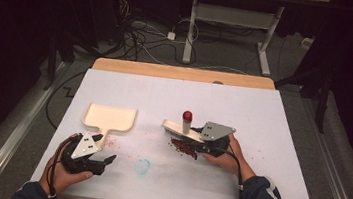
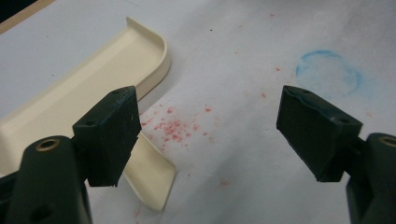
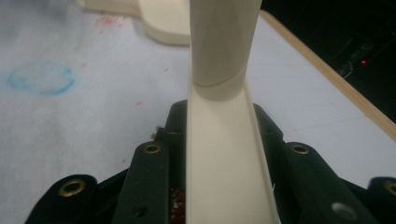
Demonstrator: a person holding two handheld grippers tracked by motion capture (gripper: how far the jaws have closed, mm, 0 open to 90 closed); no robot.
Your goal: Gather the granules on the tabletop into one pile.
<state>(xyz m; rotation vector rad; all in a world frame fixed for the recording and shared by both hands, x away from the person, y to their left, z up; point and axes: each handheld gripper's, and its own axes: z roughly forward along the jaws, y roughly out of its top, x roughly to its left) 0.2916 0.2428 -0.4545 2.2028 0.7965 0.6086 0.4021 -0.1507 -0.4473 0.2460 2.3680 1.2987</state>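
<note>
A cream dustpan (image 1: 109,117) lies flat on the white sheet at the left, its handle toward me. My left gripper (image 1: 103,147) stands open at the handle's end; in the left gripper view (image 2: 210,135) the left jaw hangs over the dustpan (image 2: 93,88) with nothing between the jaws. My right gripper (image 1: 200,141) is shut on a long cream channel-shaped tool (image 3: 224,163) that points left. A cream cylinder with a red cap (image 1: 186,121) stands upright at the tool's far end. A pile of dark red crumbs (image 1: 184,148) lies under the tool.
Faint red specks (image 2: 173,128) dot the sheet beside the dustpan handle. A blue ring stain (image 1: 142,166) marks the sheet between the hands. The table's wooden far edge (image 1: 182,73) borders a dark floor with cables and a desk frame.
</note>
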